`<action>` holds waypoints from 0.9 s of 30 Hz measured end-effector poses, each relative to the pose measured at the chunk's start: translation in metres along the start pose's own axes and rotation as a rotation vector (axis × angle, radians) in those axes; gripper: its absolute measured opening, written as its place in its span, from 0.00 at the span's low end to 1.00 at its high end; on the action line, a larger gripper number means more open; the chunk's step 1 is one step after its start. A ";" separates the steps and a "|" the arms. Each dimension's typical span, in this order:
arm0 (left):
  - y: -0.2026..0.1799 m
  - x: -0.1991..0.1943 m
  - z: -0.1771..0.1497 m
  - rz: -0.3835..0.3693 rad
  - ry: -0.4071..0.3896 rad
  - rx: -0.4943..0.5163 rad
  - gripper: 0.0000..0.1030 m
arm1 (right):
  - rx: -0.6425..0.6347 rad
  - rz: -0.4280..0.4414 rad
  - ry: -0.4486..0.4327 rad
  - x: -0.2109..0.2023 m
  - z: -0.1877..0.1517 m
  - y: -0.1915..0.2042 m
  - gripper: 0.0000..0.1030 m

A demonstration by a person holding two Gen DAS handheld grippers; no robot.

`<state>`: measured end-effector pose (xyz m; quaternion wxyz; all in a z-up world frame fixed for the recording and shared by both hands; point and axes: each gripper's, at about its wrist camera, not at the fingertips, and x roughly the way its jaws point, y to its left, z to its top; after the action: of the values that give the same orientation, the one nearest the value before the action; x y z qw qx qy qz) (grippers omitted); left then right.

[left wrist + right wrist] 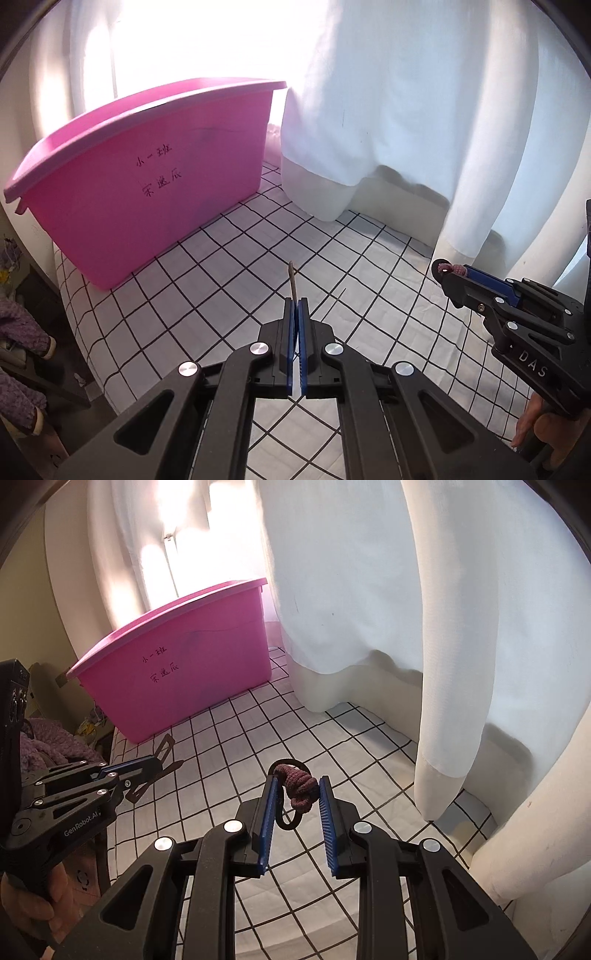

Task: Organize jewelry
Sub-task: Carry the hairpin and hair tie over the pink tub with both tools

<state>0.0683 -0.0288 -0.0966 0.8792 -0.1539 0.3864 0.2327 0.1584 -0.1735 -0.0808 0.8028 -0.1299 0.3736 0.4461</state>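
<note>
My left gripper [296, 306] is shut on a thin flat hair clip [293, 281] that sticks up from between its blue pads; in the right wrist view [162, 766] the clip [164, 748] shows as a dark openwork metal piece. My right gripper [297, 786] is shut on a maroon knotted hair tie [301, 788] with a dark loop [284, 814] hanging from it; it also shows in the left wrist view [452, 271]. Both are held above the checked cloth. A pink plastic bin [147, 184] with handwritten characters stands at the back left.
The table is covered by a white cloth with a black grid [258, 251]. White curtains [406, 110] hang down to the table at the back and right. Purple knitted fabric [18, 332] lies off the table's left edge.
</note>
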 end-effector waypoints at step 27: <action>0.125 -0.105 0.122 0.021 -0.242 0.002 0.03 | -0.046 0.110 -0.188 0.000 0.165 0.141 0.22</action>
<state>0.0141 0.1015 0.0507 0.9170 -0.1197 0.2791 0.2585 0.1236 -0.0039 0.0507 0.8055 -0.0853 0.2928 0.5081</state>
